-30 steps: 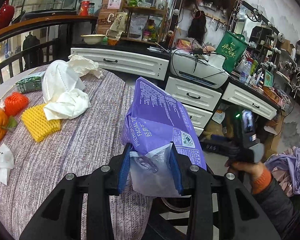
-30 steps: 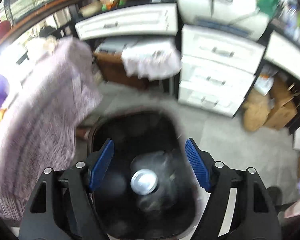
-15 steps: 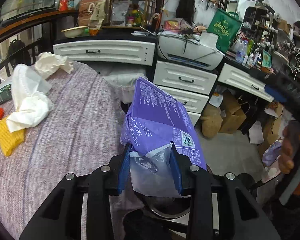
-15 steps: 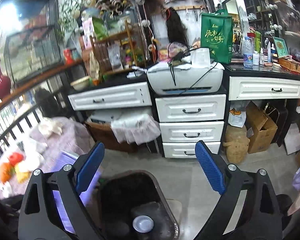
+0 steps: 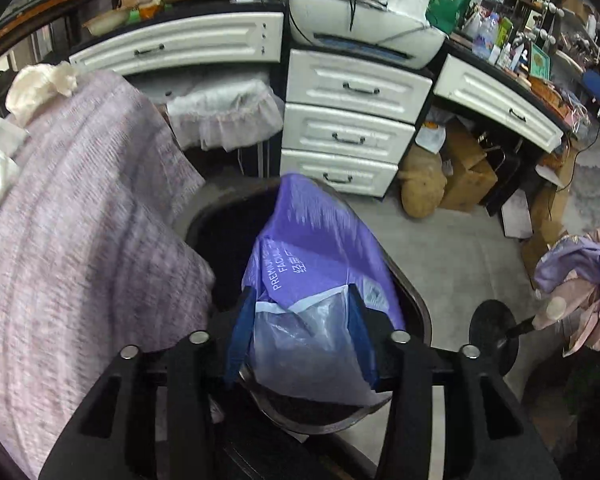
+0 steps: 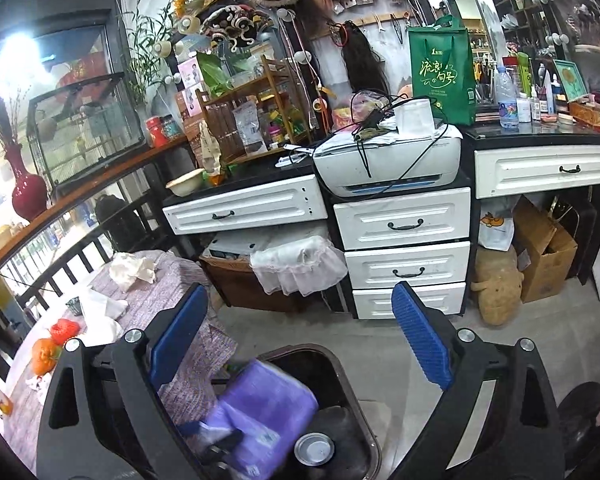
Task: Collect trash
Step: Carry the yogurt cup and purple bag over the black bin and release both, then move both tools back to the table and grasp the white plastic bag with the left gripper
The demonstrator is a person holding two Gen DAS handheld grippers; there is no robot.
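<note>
My left gripper (image 5: pixel 300 320) is shut on a purple facial-tissue wrapper (image 5: pixel 311 248) and holds it over the open black trash bin (image 5: pixel 413 300) on the floor beside the table. The right wrist view shows the same wrapper (image 6: pixel 264 412) over the bin (image 6: pixel 351 396), with a round metal lid (image 6: pixel 313 448) inside. My right gripper (image 6: pixel 300 332) is open and empty, above and behind the bin. Crumpled white tissues (image 6: pixel 132 268), orange fruit (image 6: pixel 44 356) and red foam netting (image 6: pixel 64 330) lie on the table.
The table with a mauve cloth (image 5: pixel 72 240) is left of the bin. White drawers (image 5: pixel 347 136) and a printer (image 6: pixel 387 160) stand behind. Cardboard boxes (image 6: pixel 543 248) and a sack (image 6: pixel 495 284) are under the desk. Clothes (image 5: pixel 579 280) lie at right.
My left gripper has swung right and down off the table, bringing the purple wrapper over the bin. My right gripper has lifted away from the bin and tilted up.
</note>
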